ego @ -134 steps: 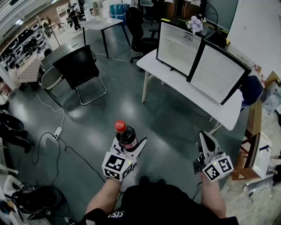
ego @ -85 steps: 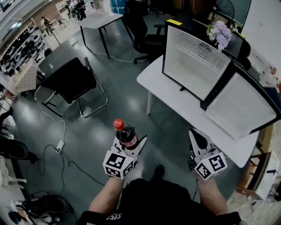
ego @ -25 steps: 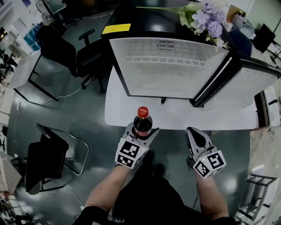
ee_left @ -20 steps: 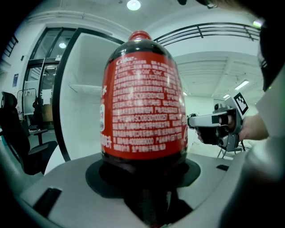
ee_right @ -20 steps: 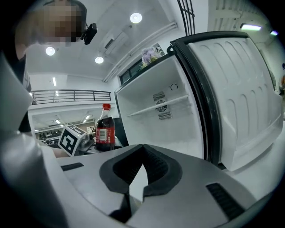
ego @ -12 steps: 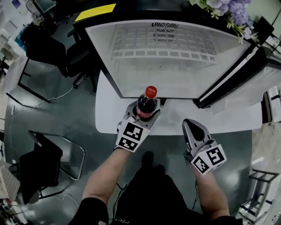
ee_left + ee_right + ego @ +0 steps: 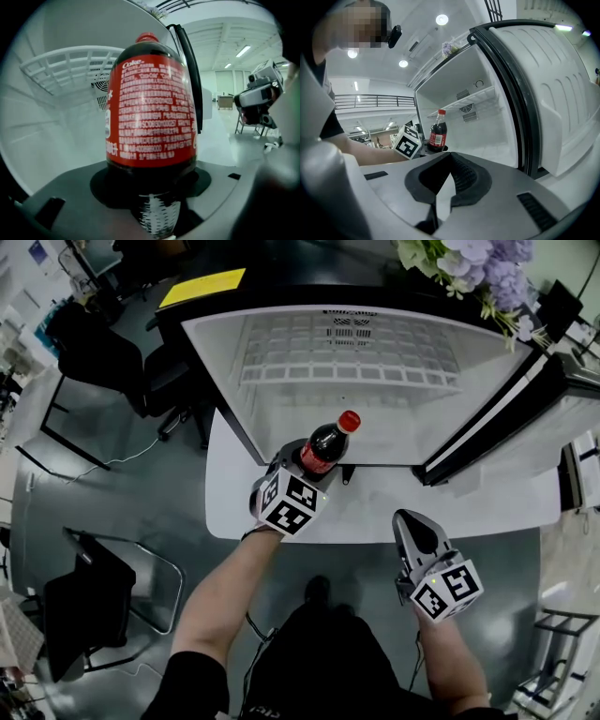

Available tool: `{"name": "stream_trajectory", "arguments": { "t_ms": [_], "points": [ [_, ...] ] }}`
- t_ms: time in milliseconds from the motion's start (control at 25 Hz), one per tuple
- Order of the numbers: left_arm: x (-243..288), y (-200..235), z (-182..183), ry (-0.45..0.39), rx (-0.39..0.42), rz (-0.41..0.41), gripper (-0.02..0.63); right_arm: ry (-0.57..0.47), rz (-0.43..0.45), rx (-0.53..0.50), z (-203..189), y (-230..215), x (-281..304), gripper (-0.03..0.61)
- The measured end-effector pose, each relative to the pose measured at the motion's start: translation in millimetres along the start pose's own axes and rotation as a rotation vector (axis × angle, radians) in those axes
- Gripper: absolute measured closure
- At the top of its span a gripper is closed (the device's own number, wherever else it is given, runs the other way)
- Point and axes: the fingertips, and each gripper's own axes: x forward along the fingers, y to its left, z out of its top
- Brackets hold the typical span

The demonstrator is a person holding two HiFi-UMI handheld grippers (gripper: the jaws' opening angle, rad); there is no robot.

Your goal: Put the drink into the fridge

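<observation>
The drink is a dark cola bottle (image 7: 322, 448) with a red cap and red label. My left gripper (image 7: 307, 463) is shut on its lower body and holds it tilted toward the open fridge (image 7: 347, 371), right at the front of the white interior. In the left gripper view the bottle (image 7: 150, 108) fills the frame, with the wire shelf (image 7: 70, 65) behind it. My right gripper (image 7: 417, 535) hangs lower, over the table's near edge, shut and empty. From the right gripper view (image 7: 451, 154) the bottle (image 7: 437, 131) stands at the fridge opening.
The fridge stands on a white table (image 7: 375, 507), and its door (image 7: 511, 423) swings open to the right. Purple flowers (image 7: 469, 263) and a yellow note (image 7: 202, 285) lie on top. Black chairs (image 7: 84, 596) stand on the grey floor at the left.
My left gripper has carried the bottle forward and up toward the fridge opening, tipping its cap to the right. The right gripper has stayed low by the table edge.
</observation>
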Motion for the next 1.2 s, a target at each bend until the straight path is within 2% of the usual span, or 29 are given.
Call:
{"name": "stream_trajectory", "arguments": {
  "t_ms": [280,680,960,1200],
  "points": [
    [21,8,13,0.066,0.165,-0.006,0.351,-0.002,-0.007,0.020,3,-4,1,0.565],
    [45,16,19,0.104,0.314,0.032,0.351,-0.033,0.003,0.006,8,-3,7,0.565],
    [59,20,13,0.144,0.356,0.008,0.350,-0.021,-0.008,0.011,3,-9,8,0.565],
    [69,21,18,0.156,0.435,0.020,0.350,-0.036,-0.005,0.001,8,-13,16,0.565]
  ]
}}
